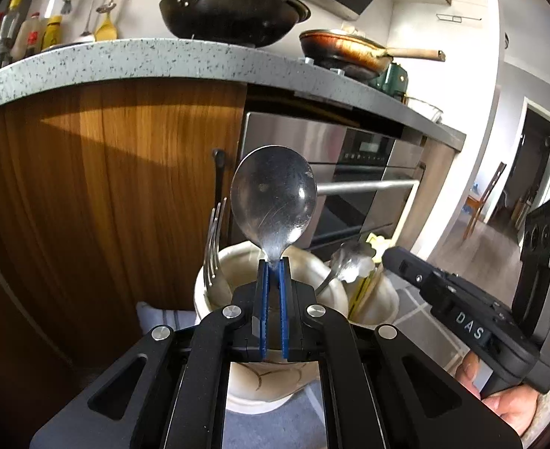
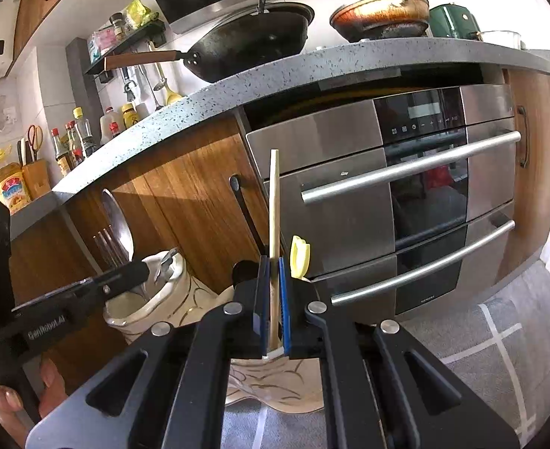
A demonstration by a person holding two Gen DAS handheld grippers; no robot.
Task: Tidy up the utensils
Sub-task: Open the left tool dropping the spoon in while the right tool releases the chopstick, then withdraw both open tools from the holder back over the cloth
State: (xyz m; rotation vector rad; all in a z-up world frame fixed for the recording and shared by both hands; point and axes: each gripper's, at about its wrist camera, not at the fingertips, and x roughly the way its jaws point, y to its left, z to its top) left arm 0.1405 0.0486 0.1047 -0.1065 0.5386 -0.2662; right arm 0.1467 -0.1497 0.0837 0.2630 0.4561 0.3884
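- Two cream holders (image 1: 312,288) stand side by side.
- Left hand-held gripper (image 1: 274,262) pinches a spoon (image 1: 273,209) upright.
- Right hand-held gripper (image 2: 273,262) pinches a wooden chopstick (image 2: 273,202).

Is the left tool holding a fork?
No, the left tool is shut on a big spoon; the fork stands in the cup.

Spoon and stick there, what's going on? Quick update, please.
Left gripper shut on spoon over left holder. Right gripper shut on chopstick over right holder. Fork beside spoon.
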